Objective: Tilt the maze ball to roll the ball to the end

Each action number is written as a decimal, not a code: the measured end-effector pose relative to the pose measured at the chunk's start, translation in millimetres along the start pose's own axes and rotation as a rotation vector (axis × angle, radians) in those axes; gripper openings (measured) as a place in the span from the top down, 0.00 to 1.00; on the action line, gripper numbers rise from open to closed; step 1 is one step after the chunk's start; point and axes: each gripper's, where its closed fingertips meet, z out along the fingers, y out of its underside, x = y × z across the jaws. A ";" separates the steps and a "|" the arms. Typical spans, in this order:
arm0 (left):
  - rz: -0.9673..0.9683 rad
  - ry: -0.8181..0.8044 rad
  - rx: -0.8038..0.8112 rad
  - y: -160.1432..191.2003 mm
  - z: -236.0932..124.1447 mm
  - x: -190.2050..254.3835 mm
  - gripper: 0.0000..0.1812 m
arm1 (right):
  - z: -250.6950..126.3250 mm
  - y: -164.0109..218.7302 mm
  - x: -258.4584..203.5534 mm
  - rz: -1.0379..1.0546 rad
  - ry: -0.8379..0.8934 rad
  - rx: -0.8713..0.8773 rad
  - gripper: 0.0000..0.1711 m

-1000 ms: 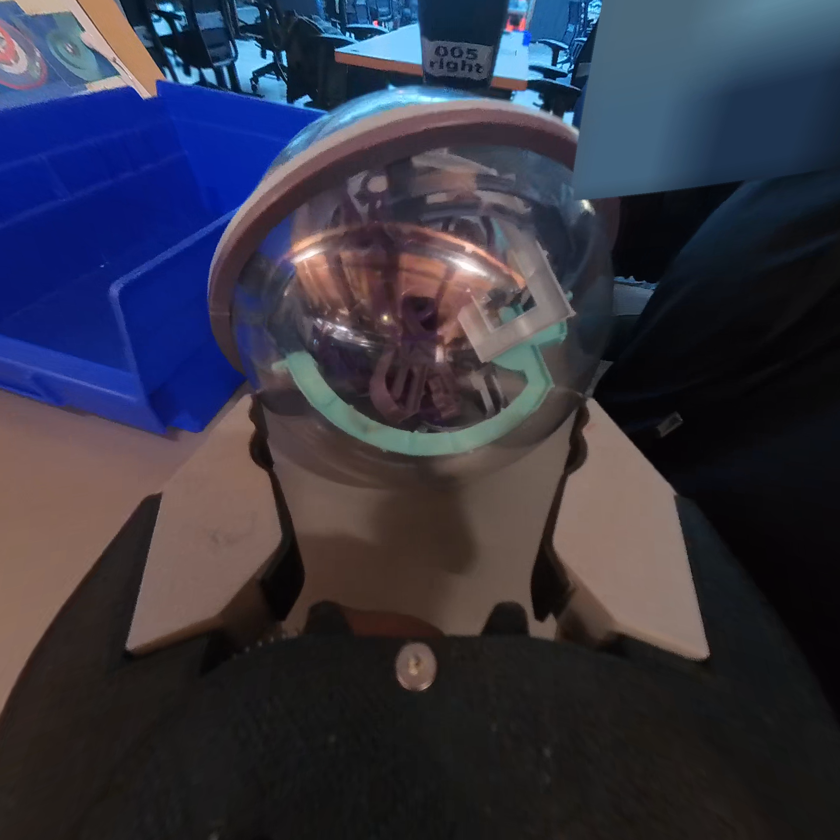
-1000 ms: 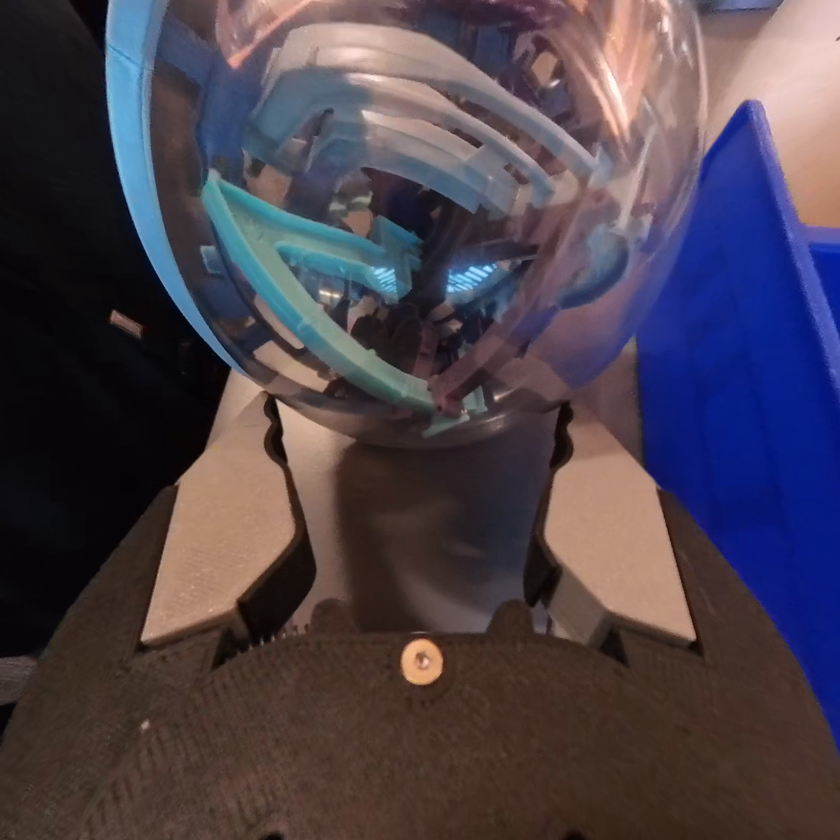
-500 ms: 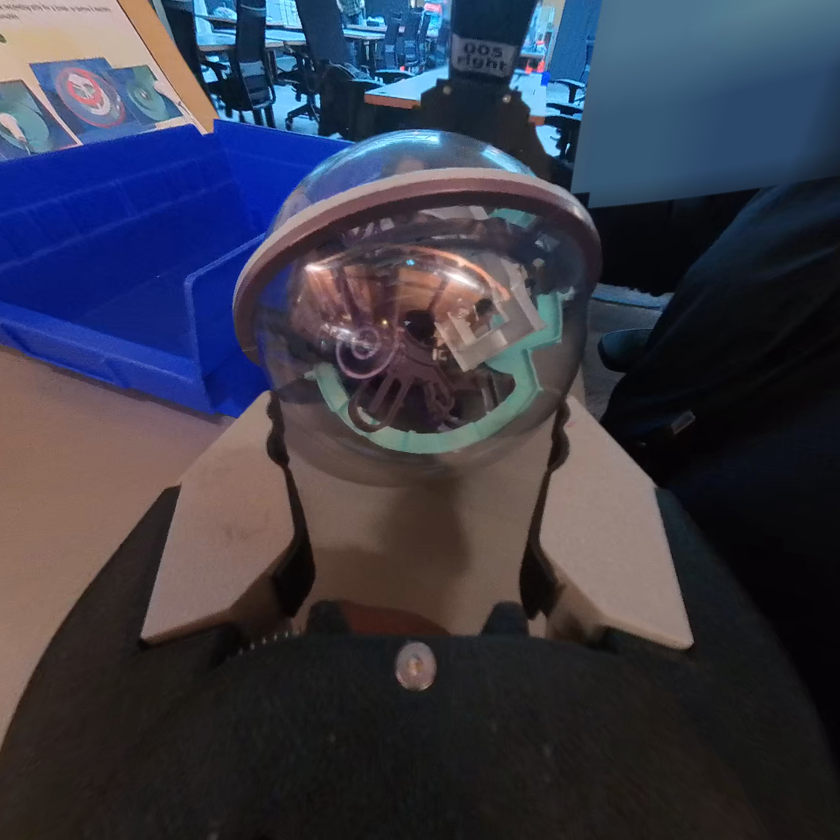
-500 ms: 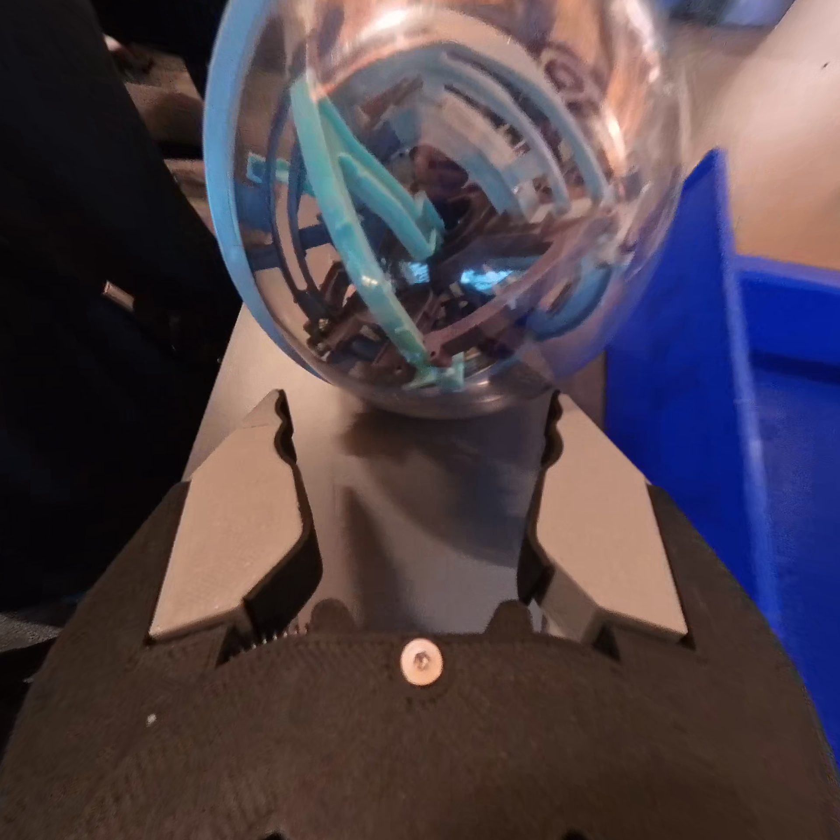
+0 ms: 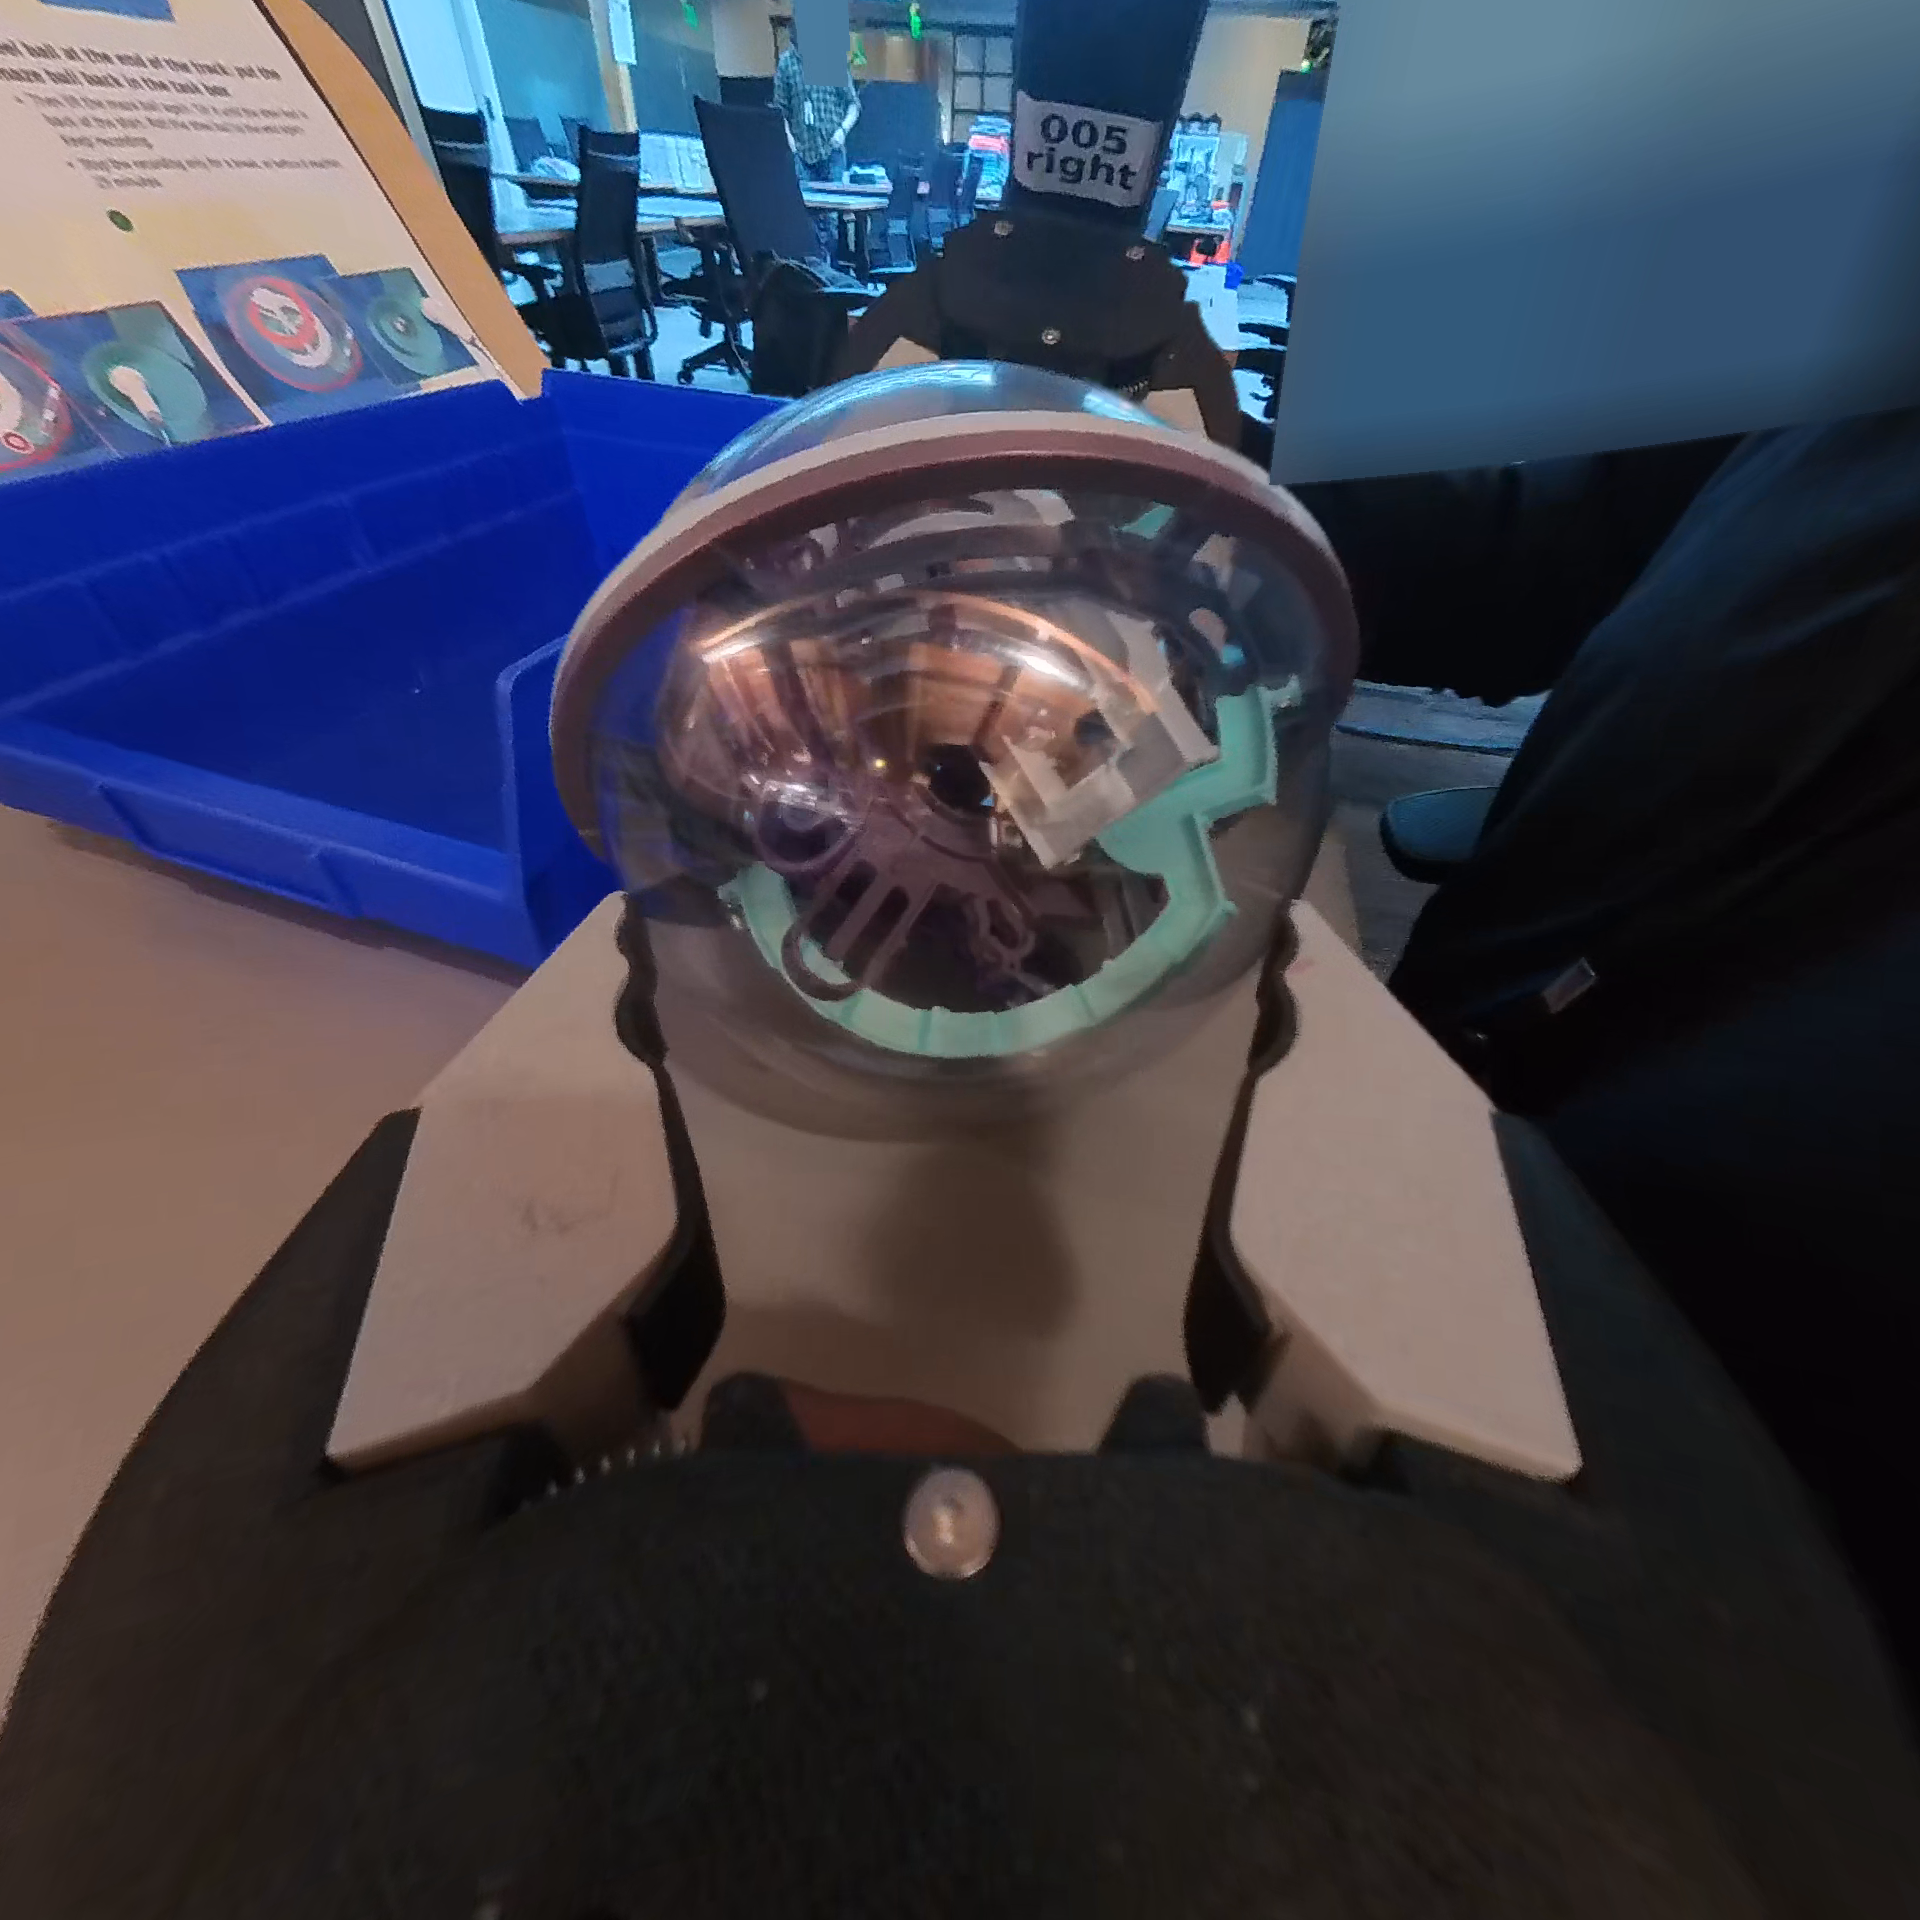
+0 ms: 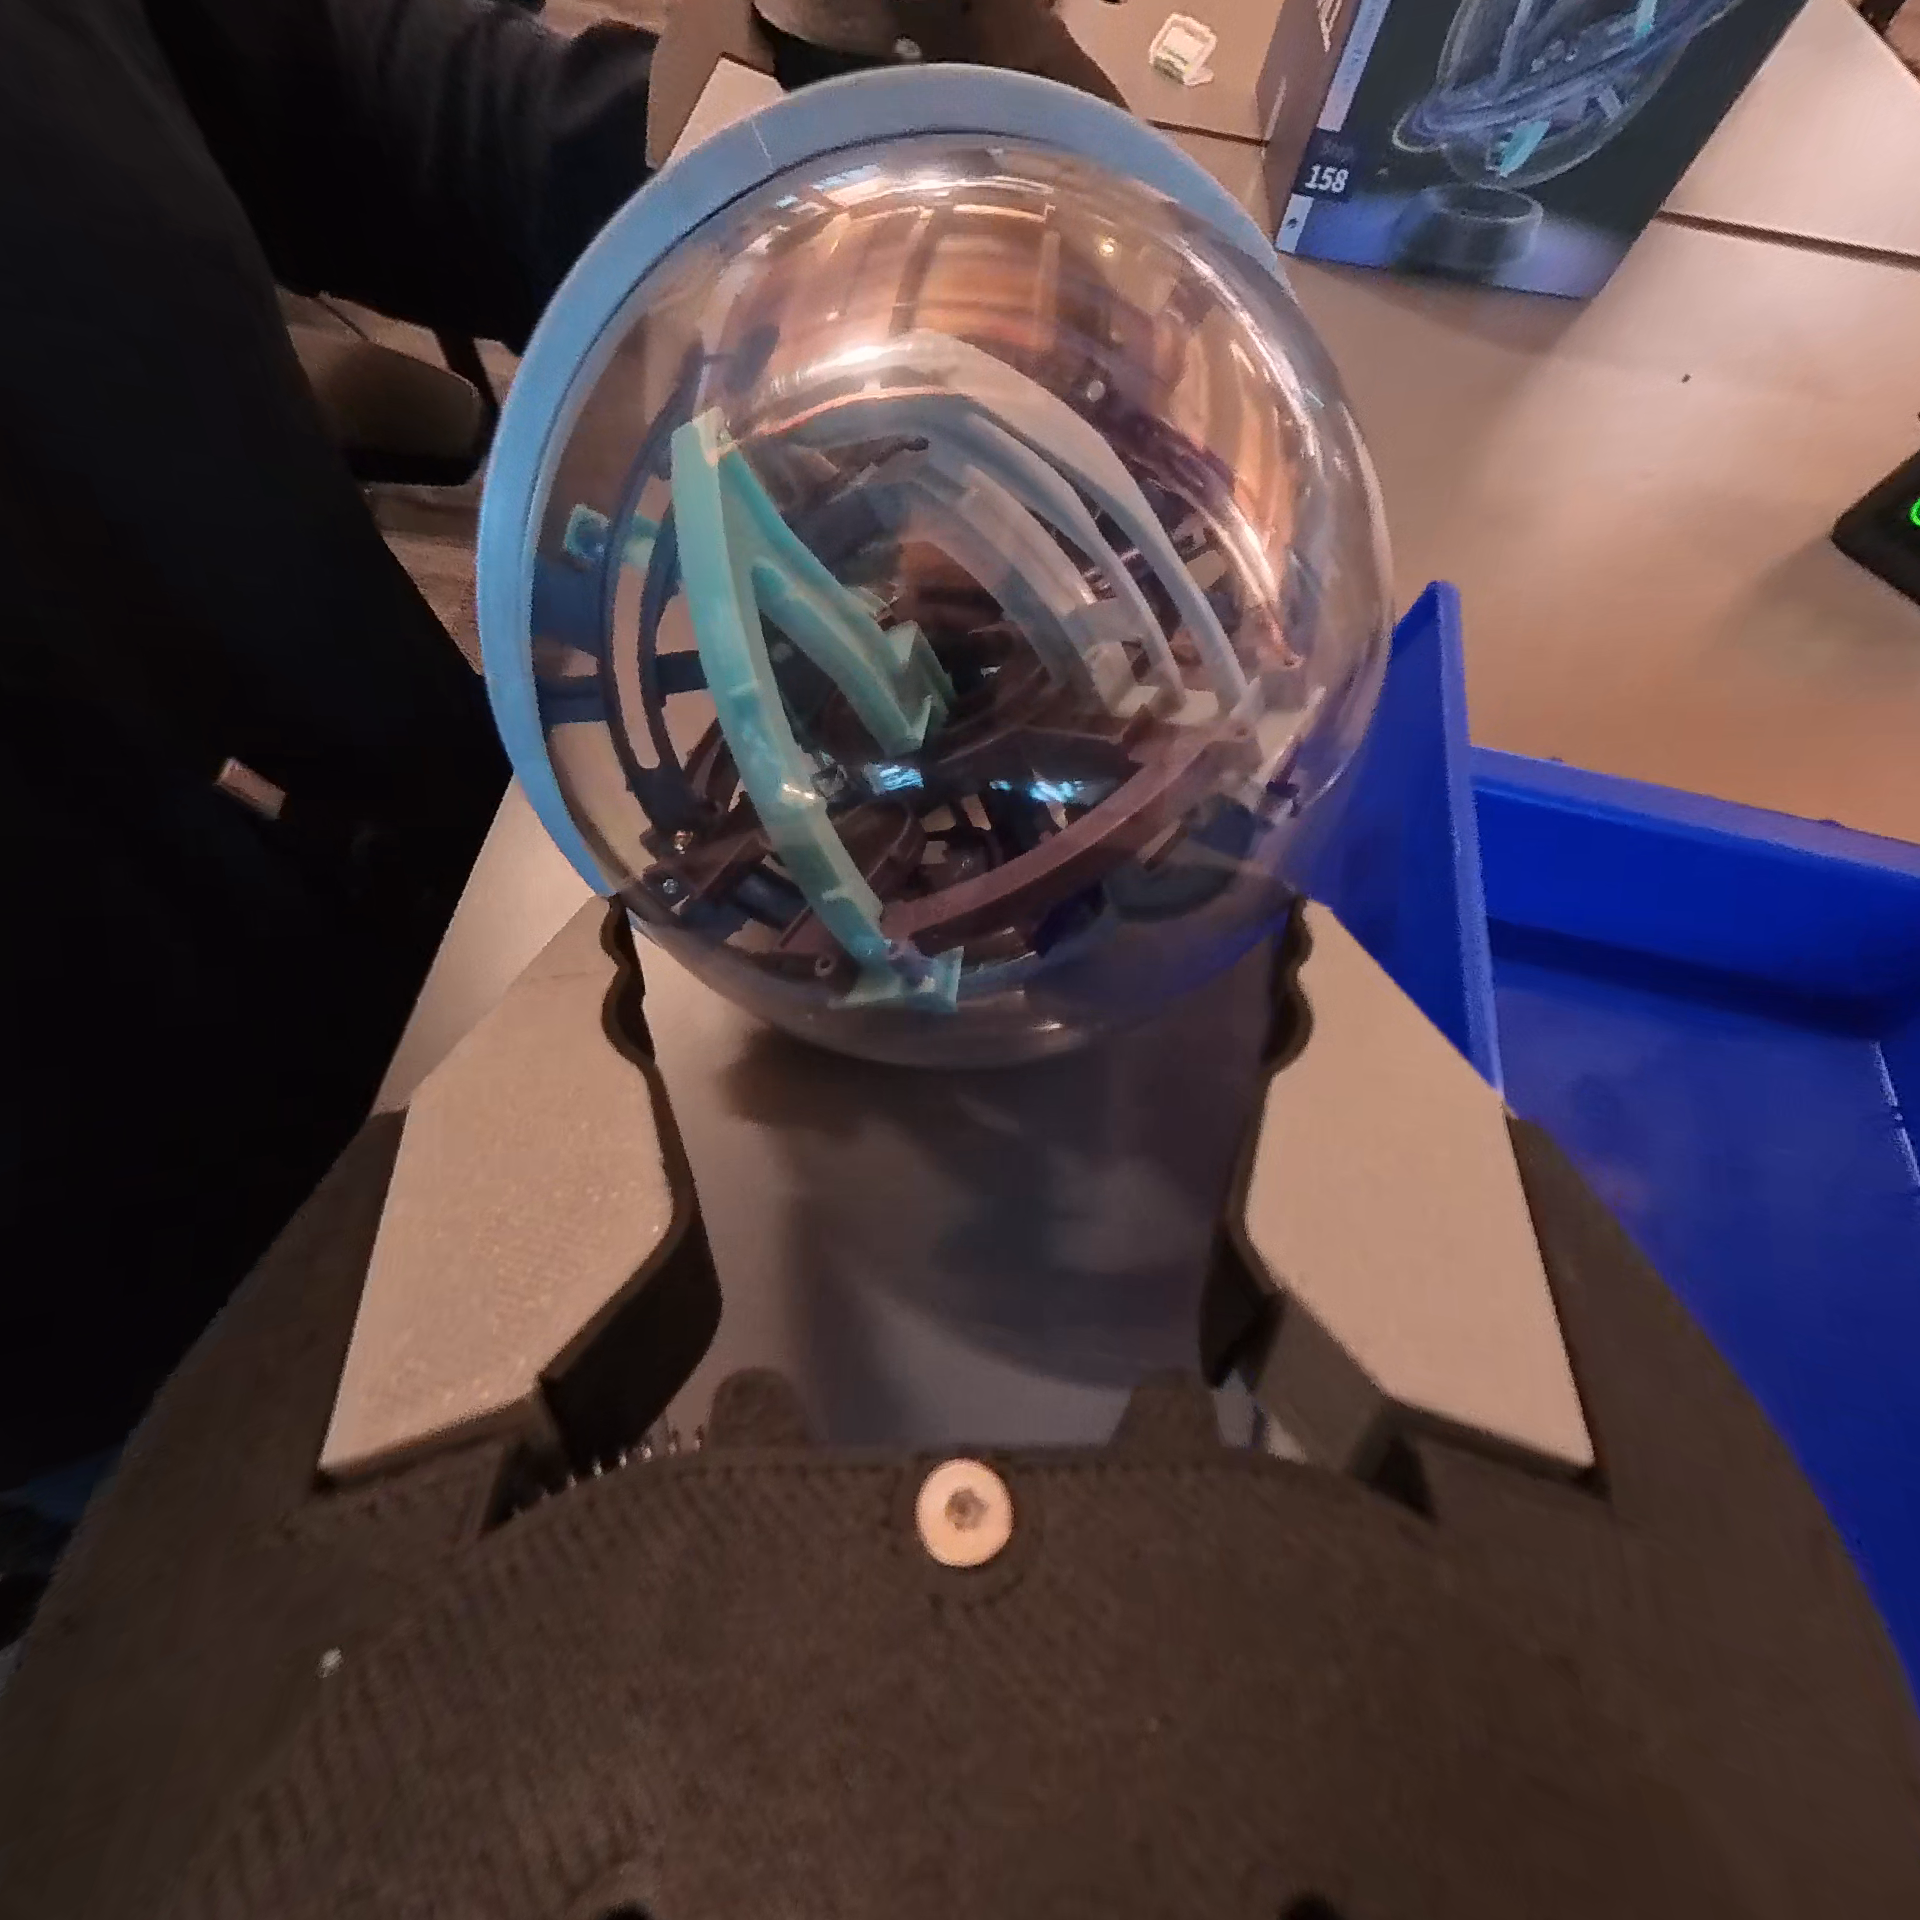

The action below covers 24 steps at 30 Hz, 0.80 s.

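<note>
The maze ball [image 5: 951, 727] is a clear sphere with a pale rim band and teal, grey and purple tracks inside. It is held above the table between both grippers, which face each other. My left gripper [image 5: 954, 935] is shut on its near side, fingers against the lower left and right of the shell. The right gripper's black body [image 5: 1081, 260] shows behind the ball. In the right wrist view the ball [image 6: 935, 623] sits the same way in my right gripper [image 6: 954, 925]. I cannot make out the small ball inside.
A blue bin [image 5: 312, 675] stands on the tan table [image 5: 208, 1091] beside the ball; its corner [image 6: 1434, 831] is close to the shell. An instruction sheet [image 5: 208, 260] leans behind it. A product box [image 6: 1507, 135] is farther back. A person in dark clothing [image 6: 208, 623] is close by.
Both grippers have swung with the ball still held. In the right wrist view the rim band has rolled from the left side up over the top. More of the table and room shows.
</note>
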 end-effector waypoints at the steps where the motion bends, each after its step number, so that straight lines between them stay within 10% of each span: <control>1: 0.007 -0.009 -0.001 -0.1 -0.4 0.1 0.38 | -0.1 0.1 -0.2 0.007 0.007 0.001 0.31; 24: 0.216 -0.194 -0.219 24.2 30.5 -4.6 0.29 | -7.0 17.8 -2.5 0.099 0.087 -0.009 0.34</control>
